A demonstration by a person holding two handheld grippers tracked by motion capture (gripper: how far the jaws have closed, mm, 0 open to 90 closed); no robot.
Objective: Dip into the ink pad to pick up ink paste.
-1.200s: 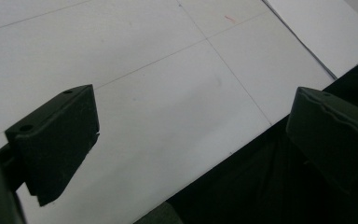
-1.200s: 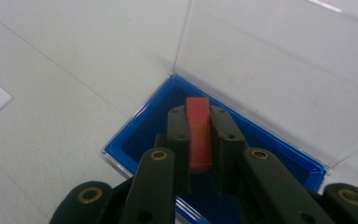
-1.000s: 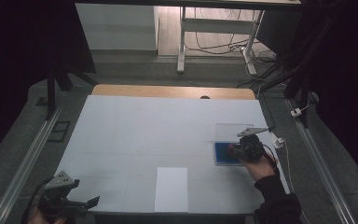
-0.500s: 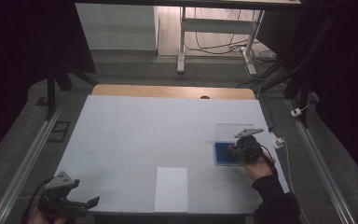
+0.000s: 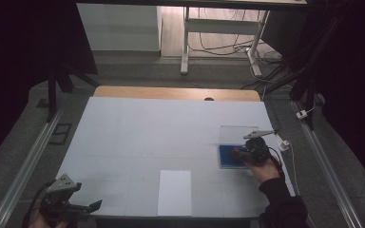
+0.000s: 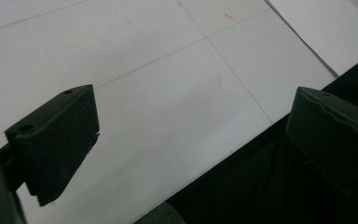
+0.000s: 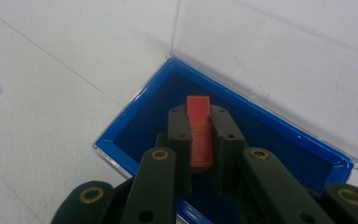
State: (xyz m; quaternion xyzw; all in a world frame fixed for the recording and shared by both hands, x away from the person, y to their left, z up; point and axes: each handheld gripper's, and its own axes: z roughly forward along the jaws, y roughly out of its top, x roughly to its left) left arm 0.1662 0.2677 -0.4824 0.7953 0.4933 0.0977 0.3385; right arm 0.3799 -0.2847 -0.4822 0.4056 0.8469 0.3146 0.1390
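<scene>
The left tongs (image 5: 83, 207) are waiting wide open, holding nothing, at the near left corner of the tabletop (image 5: 147, 128). A white sheet of paper (image 5: 175, 192) is lying near the front edge. Over on the right, the right tongs (image 7: 199, 122) are squeezing a small red block (image 7: 199, 130) inside the blue box (image 7: 135, 123). I think they should be lifting it straight up, slowly, keeping clear of the walls. The right tongs' view is showing the red block and the clear lid (image 7: 279, 65) up close; the high view is showing the blue box (image 5: 228, 156) as a small patch.
</scene>
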